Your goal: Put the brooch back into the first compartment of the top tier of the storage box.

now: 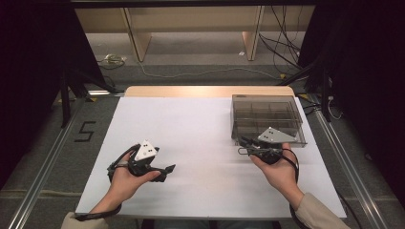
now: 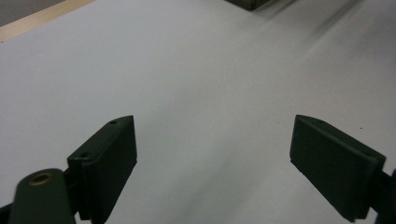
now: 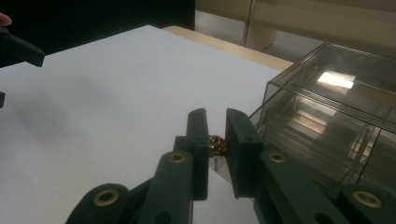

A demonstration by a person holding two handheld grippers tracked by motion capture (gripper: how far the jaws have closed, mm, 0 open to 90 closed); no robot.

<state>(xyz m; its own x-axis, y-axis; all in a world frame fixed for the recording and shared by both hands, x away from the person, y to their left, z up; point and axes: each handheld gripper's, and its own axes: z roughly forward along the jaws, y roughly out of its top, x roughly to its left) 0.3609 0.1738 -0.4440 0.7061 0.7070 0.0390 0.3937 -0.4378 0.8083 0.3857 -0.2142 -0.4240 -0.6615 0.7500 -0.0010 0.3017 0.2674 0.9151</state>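
Note:
My right gripper [image 1: 243, 145] [image 3: 217, 114] rests at the near left corner of a clear smoky compartment box [image 1: 267, 117] [image 3: 327, 116]. Its jaws stand nearly together, pressed on a small gold ball [image 3: 217, 145] right beside the box's corner wall. The box's lid is down and I cannot make out what is in its compartments. My left gripper [image 1: 165, 171] [image 2: 215, 140] lies low over the white table cover [image 1: 191, 124] at the near left. Its jaws are wide apart, with nothing but bare white surface between them.
The box stands at the table's back right. A strip of wooden tabletop [image 1: 205, 90] shows beyond the white cover. On the floor behind lie cables [image 1: 191, 74], and metal rails [image 1: 43, 167] run along both sides of the table.

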